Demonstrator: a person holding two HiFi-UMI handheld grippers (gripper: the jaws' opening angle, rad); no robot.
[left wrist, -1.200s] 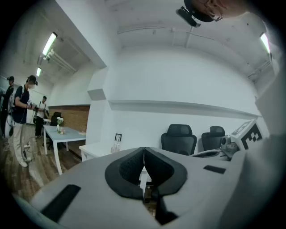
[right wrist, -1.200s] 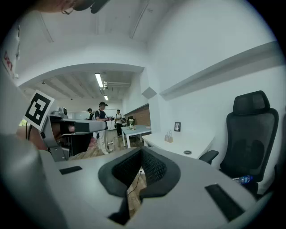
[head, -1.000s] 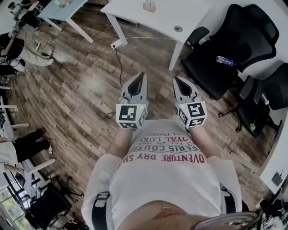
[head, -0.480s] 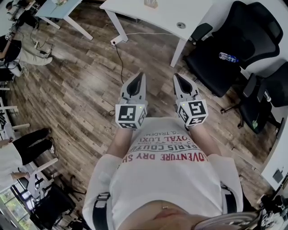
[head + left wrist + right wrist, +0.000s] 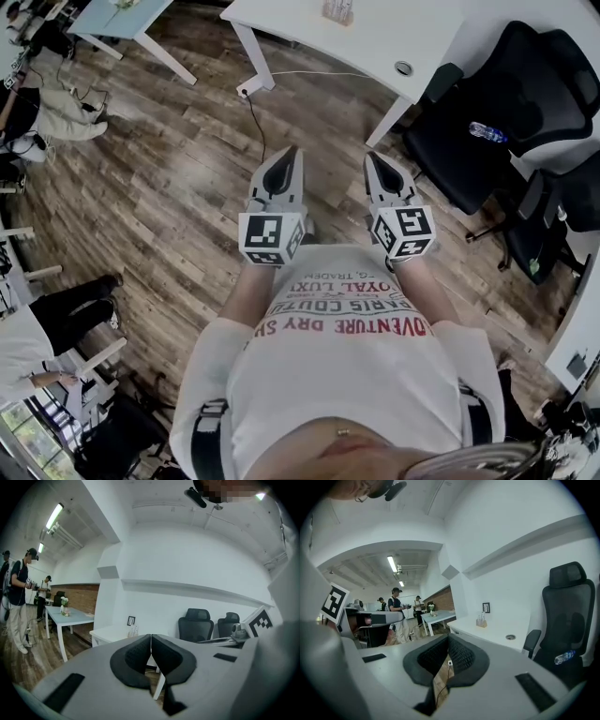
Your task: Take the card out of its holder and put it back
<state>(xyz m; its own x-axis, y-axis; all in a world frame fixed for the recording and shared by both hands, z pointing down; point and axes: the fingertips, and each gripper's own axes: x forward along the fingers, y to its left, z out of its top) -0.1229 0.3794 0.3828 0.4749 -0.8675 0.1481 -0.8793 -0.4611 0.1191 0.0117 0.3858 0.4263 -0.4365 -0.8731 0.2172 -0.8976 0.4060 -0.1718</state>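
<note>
Bright, even indoor light was seen throughout. Long white ceiling tube lamps (image 5: 55,515) were blown out in both gripper views. A soft sheen was recorded on the brown wooden plank floor (image 5: 183,178). Strong fisheye bending and black vignetted corners were noted. The grey left gripper (image 5: 151,641) and grey right gripper (image 5: 448,640) were rendered soft near the lens.
</note>
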